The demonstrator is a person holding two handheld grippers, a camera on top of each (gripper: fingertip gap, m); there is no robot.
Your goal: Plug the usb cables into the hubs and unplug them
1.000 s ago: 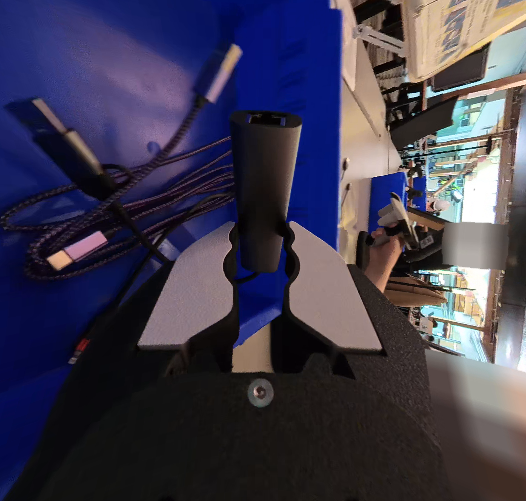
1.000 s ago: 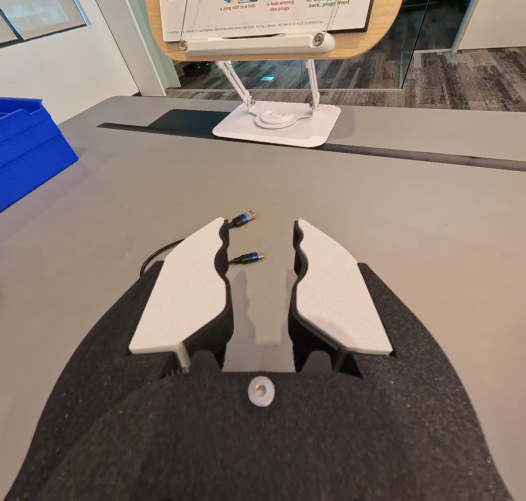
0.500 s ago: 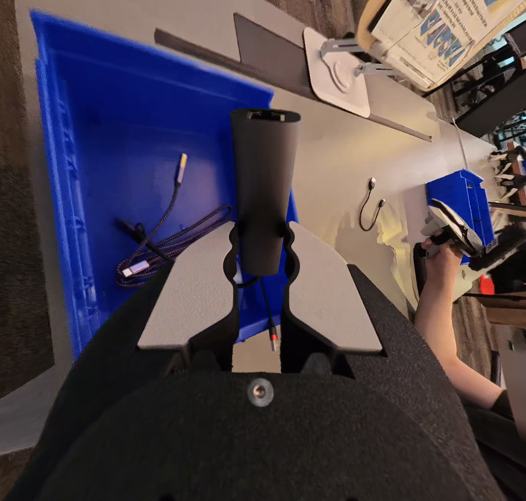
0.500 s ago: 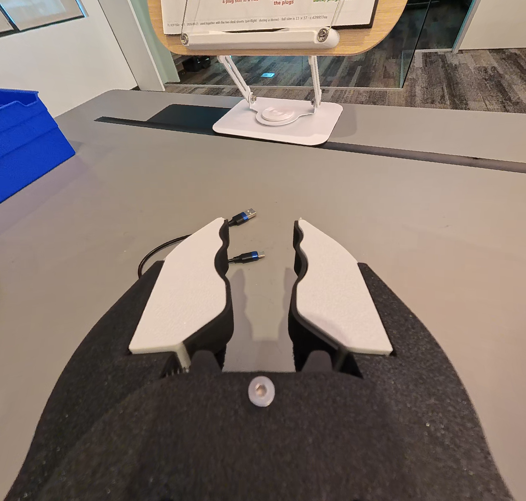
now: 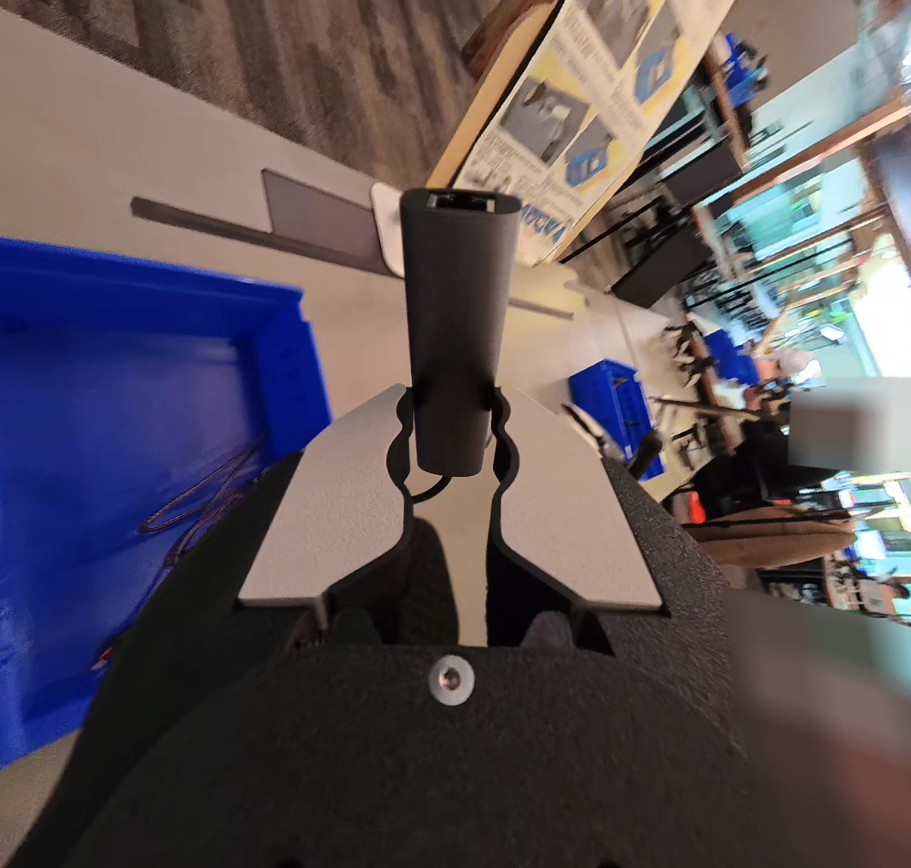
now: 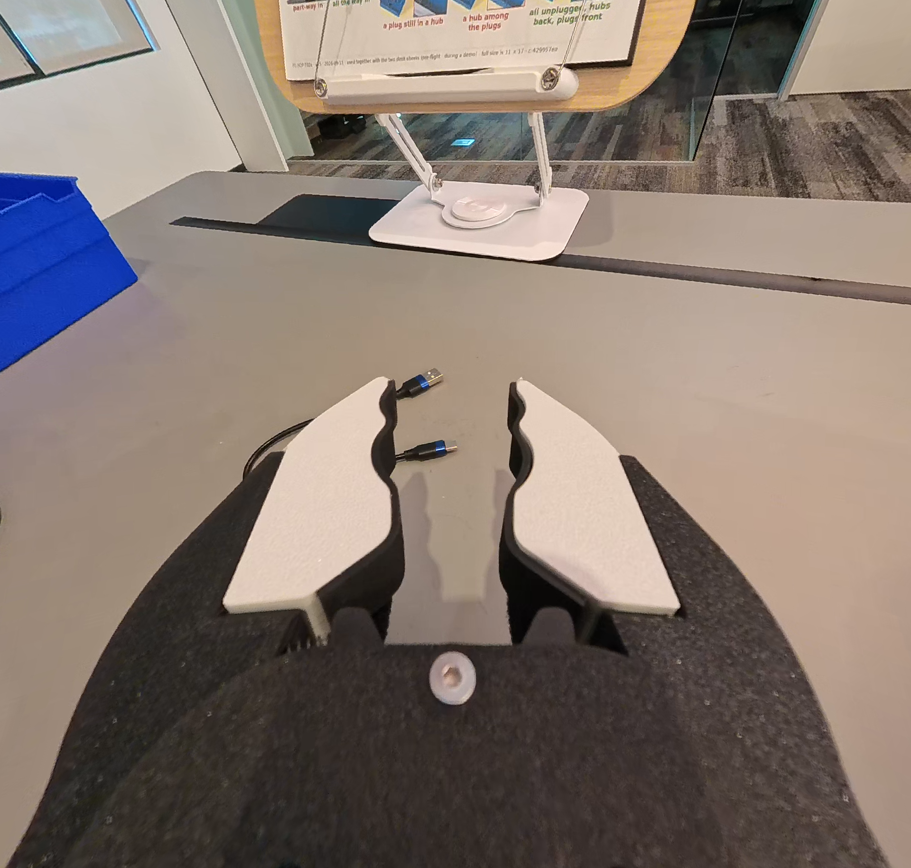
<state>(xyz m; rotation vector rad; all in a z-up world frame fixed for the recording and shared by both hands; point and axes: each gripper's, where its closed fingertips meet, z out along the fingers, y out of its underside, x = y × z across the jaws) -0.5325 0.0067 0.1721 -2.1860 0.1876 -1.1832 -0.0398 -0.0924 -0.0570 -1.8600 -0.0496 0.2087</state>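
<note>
My left gripper (image 5: pixel 452 395) is shut on a black hub (image 5: pixel 456 316), held in the air with its port end pointing away and its thin tail cable hanging under the jaws. The blue bin (image 5: pixel 148 400) lies below and to the left, with braided cables (image 5: pixel 207 499) in it. My right gripper (image 6: pixel 451 388) is open and empty, low over the grey table (image 6: pixel 690 376). A black cable lies just ahead of it, with a blue-collared USB-A plug (image 6: pixel 425 383) and a smaller plug (image 6: pixel 434 449) between the fingers' line.
A white stand (image 6: pixel 475 225) holding a wooden board with an instruction sheet (image 6: pixel 458 11) sits at the table's far side. The blue bin's corner (image 6: pixel 54 257) is at the left. A second blue bin (image 5: pixel 616 400) and people at other tables show far right. The left gripper's tips are roughly 55 centimeters from the right gripper's.
My left gripper has lifted the hub out of the blue bin and swung to the right, over the table. The right gripper has barely moved.
</note>
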